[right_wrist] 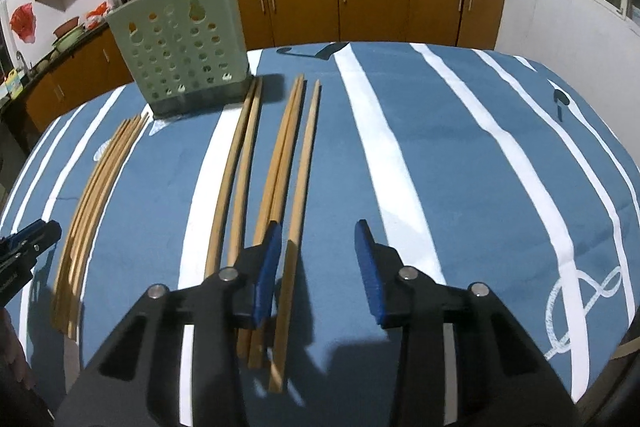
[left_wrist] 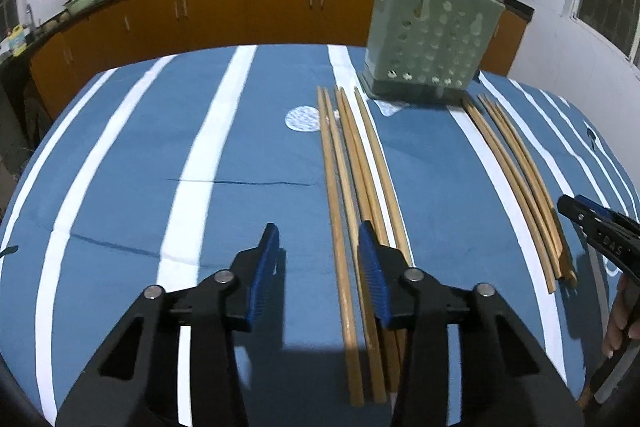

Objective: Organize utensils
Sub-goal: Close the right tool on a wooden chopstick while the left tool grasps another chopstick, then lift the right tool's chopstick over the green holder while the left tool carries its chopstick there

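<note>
Two chopstick groups (side by side) before the holder on the tablecloth

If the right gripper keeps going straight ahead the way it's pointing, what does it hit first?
Probably nothing but tablecloth. The right gripper is open, with the nearest chopstick just inside its left finger and the green holder well left. Depth is uncertain.

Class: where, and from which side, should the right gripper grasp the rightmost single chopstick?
Grip the single chopstick at its thicker near end, coming from above with jaws straddling it crosswise. It lies flat, apart from its neighbours, and the open right gripper is nearly over it already.
</note>
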Tool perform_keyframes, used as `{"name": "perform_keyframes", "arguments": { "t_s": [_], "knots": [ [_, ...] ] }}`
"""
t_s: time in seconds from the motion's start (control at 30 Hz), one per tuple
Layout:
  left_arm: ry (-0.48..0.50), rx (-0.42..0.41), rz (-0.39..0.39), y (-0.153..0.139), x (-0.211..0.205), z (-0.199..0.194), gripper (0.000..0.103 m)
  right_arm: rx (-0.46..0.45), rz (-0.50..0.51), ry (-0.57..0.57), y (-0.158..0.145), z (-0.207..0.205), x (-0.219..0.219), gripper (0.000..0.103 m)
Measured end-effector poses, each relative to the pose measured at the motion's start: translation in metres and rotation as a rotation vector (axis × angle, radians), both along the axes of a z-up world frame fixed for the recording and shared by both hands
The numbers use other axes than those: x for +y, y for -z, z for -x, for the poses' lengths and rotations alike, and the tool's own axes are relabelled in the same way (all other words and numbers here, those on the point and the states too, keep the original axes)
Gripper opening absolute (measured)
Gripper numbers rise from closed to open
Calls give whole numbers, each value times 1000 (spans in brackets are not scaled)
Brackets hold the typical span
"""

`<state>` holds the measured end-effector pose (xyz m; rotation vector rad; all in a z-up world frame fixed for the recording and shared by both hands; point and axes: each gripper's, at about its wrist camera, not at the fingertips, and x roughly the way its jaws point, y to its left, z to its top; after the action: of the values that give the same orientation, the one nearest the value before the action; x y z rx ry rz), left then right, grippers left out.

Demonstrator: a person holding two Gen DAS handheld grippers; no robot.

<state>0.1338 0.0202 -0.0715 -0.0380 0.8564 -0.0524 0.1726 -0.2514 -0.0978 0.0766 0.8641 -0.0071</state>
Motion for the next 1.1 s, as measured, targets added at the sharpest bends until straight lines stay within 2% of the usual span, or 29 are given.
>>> {"name": "perform_keyframes", "arguments": {
  "t_s": [0.1, 0.27, 0.43, 0.5, 0.57, 0.7, 0.73, 0.93, 1.1],
  "knots": [
    [19, 20, 0, 4, -2, -1, 34, 29, 5, -14, 7, -4, 4, 27],
    [27, 28, -7, 5, -3, -4, 27, 12, 39, -8, 9, -5, 5, 15],
    [8, 41, 33, 7, 6, -6, 26, 14, 34, 5, 10, -7, -2, 14],
    [21, 41, 20, 7, 4, -6, 25, 13, 39, 4, 10, -7, -1, 14],
    [43, 45, 6, 8, -2, -5, 17, 11, 43, 5, 10, -7, 0, 14],
    [63, 38, -53, 11, -10, -5, 12, 11, 51, -3, 10, -7, 1, 14],
    [61, 38, -63, 11, -10, -7, 9, 10, 53, -7, 10, -7, 1, 11],
    [20, 42, -67, 11, 7, -30, 8, 7, 54, 9, 9, -22, -5, 8],
    [20, 35, -48, 11, 13, -31, 8, 6, 45, 30, 10, -30, -12, 9]
  ]
}}
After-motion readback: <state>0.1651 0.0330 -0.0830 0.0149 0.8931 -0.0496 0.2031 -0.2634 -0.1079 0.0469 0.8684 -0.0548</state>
